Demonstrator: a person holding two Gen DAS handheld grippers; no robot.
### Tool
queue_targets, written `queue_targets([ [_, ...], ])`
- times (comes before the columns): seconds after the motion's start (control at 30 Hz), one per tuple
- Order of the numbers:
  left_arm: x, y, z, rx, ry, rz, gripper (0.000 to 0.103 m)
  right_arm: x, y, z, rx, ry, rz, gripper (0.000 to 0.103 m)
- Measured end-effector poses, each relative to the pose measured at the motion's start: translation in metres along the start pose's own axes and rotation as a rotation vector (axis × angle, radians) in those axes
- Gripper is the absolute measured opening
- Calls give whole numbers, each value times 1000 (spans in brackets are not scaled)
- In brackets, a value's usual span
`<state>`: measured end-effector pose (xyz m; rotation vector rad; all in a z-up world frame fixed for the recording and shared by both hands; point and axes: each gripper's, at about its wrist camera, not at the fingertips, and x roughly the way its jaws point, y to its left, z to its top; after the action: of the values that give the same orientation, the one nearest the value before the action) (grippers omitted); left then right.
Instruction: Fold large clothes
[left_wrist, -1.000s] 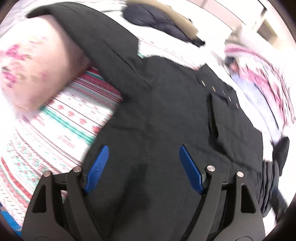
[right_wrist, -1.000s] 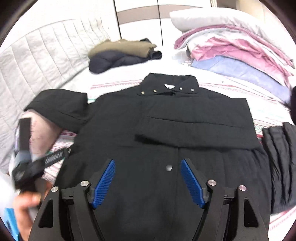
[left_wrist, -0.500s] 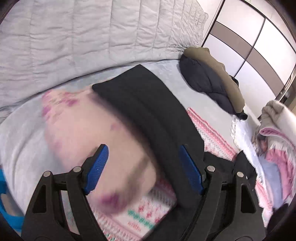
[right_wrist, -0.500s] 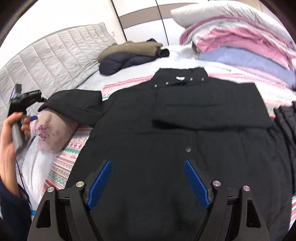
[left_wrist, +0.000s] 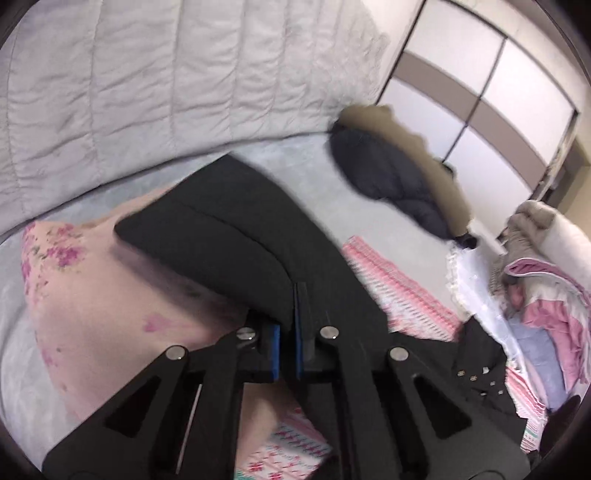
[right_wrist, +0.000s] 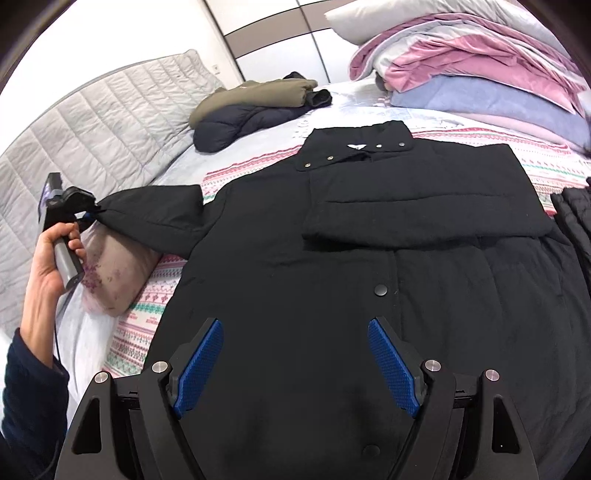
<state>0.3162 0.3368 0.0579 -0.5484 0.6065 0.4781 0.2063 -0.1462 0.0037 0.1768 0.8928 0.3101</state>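
On bed (right_wrist: 258, 136): black coat (right_wrist: 369, 277) spread flat, front up, collar toward stacked quilts (right_wrist: 480, 74). Left tongs (left_wrist: 287, 317) just closed, pinching cuff edge of coat's sleeve (left_wrist: 221, 236), draped over floral pillow (left_wrist: 92, 295). Right tongs (right_wrist: 295, 362) wide apart, gripping nothing, poised over coat's lower front. Folded jackets (right_wrist: 255, 107) near headboard (right_wrist: 92, 129).

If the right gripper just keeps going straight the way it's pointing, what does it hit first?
Most likely the front of the black coat spread on the bed, near its snap button; the open right gripper has nothing else ahead, though depth is unclear.
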Motion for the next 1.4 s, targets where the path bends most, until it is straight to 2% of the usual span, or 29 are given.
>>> queue_targets([
  [0.13, -29, -39, -11, 18, -65, -132, 6, -1, -1, 0, 36, -6, 13, 82],
  [0.27, -62, -95, -35, 111, -103, -267, 6, -8, -10, 2, 68, -23, 1, 82],
  [0.37, -76, -131, -59, 187, -99, -343, 6, -14, -24, 4, 103, -32, -7, 82],
  [0.5, -81, -185, -110, 314, -40, -447, 6, -18, -44, 4, 136, -29, -51, 82],
  [0.57, -78, -210, -142, 408, -3, -477, 6, -18, -54, 4, 163, -16, -72, 82],
  [0.63, -67, -238, -188, 564, 75, -485, 9, -18, -65, 4, 196, -5, -74, 82],
  [0.67, -57, -249, -214, 658, 128, -473, 15, -18, -71, 5, 212, 1, -77, 82],
  [0.7, -42, -262, -253, 807, 226, -460, 20, -19, -76, 6, 224, 7, -82, 82],
  [0.73, -32, -267, -278, 905, 295, -457, 24, -20, -80, 6, 232, 12, -87, 82],
  [0.77, -19, -271, -309, 1026, 382, -449, 24, -21, -86, 6, 242, 17, -96, 82],
  [0.83, -10, -271, -339, 1134, 448, -433, 24, -27, -97, 7, 261, 12, -109, 82],
  [0.9, -15, -268, -341, 1131, 431, -461, 25, -34, -106, 8, 276, 1, -119, 82],
  [0.93, -18, -266, -335, 1095, 440, -492, 27, -38, -110, 8, 278, -4, -122, 82],
  [1.0, -23, -261, -320, 1026, 484, -555, 40, -45, -117, 9, 279, -15, -134, 82],
  [1.07, -34, -255, -300, 969, 477, -608, 62, -52, -125, 10, 289, -26, -153, 82],
  [1.13, -43, -250, -289, 933, 434, -619, 68, -58, -134, 9, 312, -34, -162, 82],
  [1.2, -40, -243, -279, 881, 427, -608, 70, -60, -141, 10, 333, -36, -161, 82],
  [1.3, -23, -234, -280, 828, 488, -529, 71, -61, -144, 8, 343, -32, -167, 82],
  [1.4, -10, -214, -276, 730, 530, -466, 71, -64, -143, 4, 334, -30, -167, 82],
])
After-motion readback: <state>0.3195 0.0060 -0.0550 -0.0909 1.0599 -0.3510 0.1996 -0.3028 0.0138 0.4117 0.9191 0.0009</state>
